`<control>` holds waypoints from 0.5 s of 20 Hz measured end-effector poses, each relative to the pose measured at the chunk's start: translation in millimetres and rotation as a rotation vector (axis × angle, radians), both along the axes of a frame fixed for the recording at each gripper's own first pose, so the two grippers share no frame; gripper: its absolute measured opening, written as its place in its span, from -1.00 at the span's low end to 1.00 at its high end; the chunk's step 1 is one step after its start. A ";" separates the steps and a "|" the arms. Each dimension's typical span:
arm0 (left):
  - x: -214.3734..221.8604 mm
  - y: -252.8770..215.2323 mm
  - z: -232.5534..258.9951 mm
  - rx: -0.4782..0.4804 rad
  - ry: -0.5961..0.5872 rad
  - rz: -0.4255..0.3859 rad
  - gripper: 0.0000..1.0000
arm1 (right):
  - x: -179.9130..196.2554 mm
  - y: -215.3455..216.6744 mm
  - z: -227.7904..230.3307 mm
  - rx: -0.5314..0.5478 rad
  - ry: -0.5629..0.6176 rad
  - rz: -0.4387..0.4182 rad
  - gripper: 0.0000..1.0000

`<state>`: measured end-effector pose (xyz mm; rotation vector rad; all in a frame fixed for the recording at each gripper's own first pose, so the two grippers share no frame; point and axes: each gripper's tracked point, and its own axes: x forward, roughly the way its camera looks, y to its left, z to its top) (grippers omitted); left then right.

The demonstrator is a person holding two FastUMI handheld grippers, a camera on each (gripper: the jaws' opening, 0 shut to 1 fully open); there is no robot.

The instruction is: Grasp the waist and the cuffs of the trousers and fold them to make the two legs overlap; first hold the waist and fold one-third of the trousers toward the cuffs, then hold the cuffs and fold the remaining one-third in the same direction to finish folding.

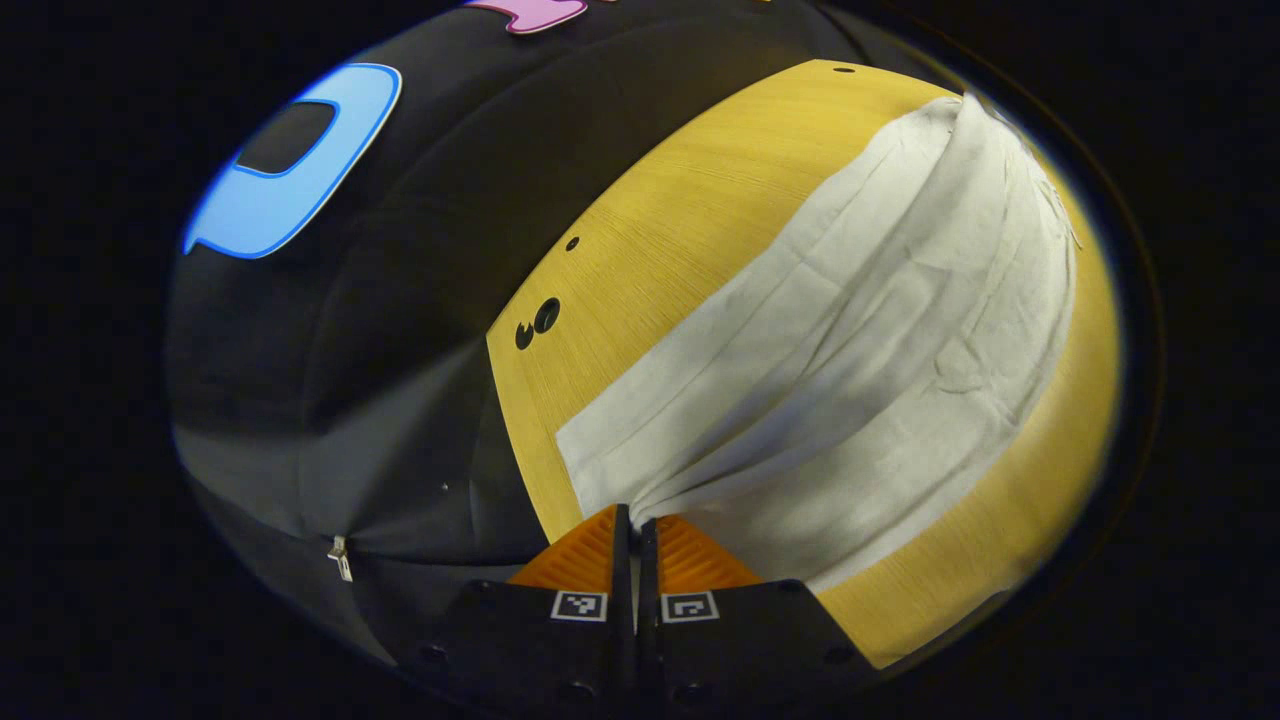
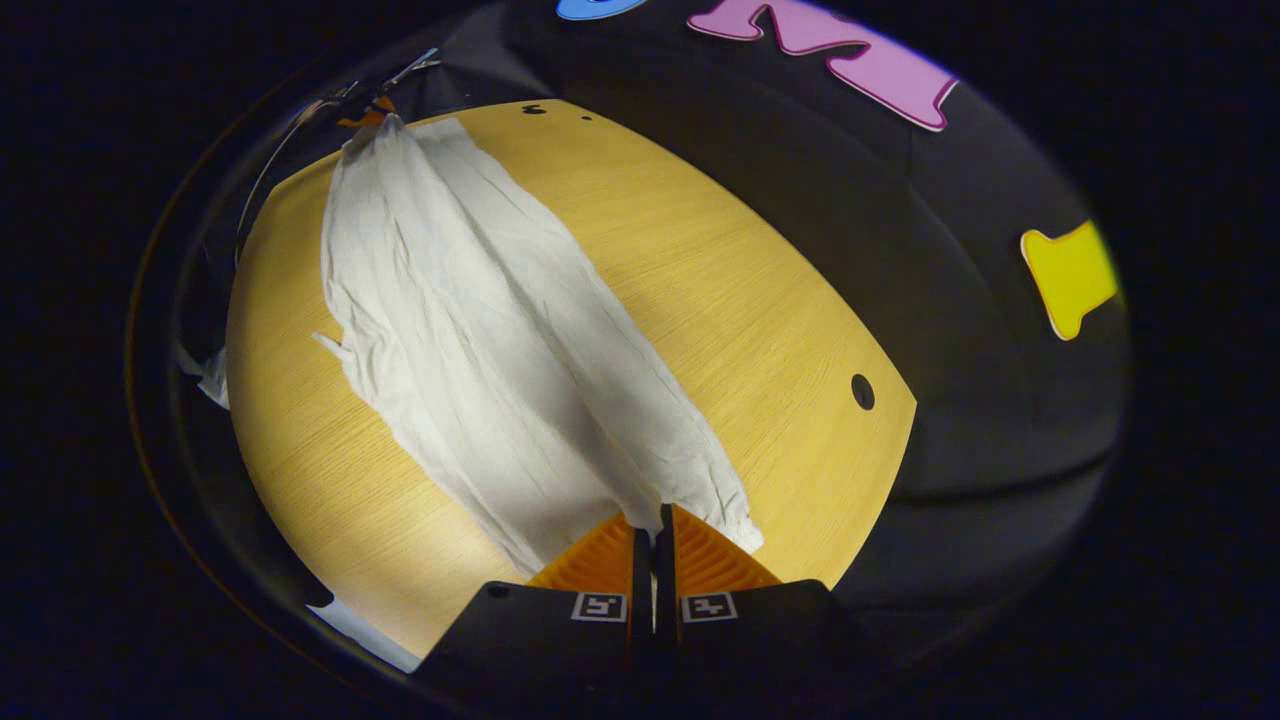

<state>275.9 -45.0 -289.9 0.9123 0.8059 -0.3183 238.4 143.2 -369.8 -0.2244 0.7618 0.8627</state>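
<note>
Left gripper view: your left gripper (image 1: 633,520) has its fingers (image 1: 588,552) closed together on one end of the white trousers (image 1: 840,330), and the cloth gathers into pleats right at the tips. From there the trousers run away across the wooden bench (image 1: 680,240) toward the far right, where the cloth rises to a pinched point. I cannot tell which end is the waist.

In the right gripper view, your right gripper (image 2: 655,520) is also closed, its fingers (image 2: 715,560) pinching the other end of the trousers (image 2: 480,330), near the bench (image 2: 740,300) edge. The cloth lies long and narrow on the bench, with many wrinkles, and its far end at the upper left is lifted by the other gripper.

I judge that the legs already overlap, or nearly, and that the fold in thirds is not yet begun. To do this well, keep both grips firm and pull gently apart, so the wrinkles flatten. Move both ends at equal height and speed, so the two layers stay aligned. Do not drag the cloth over the bench edge.
</note>
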 end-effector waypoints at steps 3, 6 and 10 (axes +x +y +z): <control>18.1 -1.8 -20.5 0.006 0.038 0.021 -0.89 | 14.9 11.8 -19.9 0.039 0.110 -0.049 -0.89; 28.2 -1.9 -43.9 0.030 0.084 0.033 -0.89 | 24.4 24.0 -32.8 0.064 0.188 -0.077 -0.89; 36.2 -1.8 -65.8 0.053 0.149 0.047 -0.89 | 17.7 36.7 -52.9 0.071 0.322 -0.086 -0.89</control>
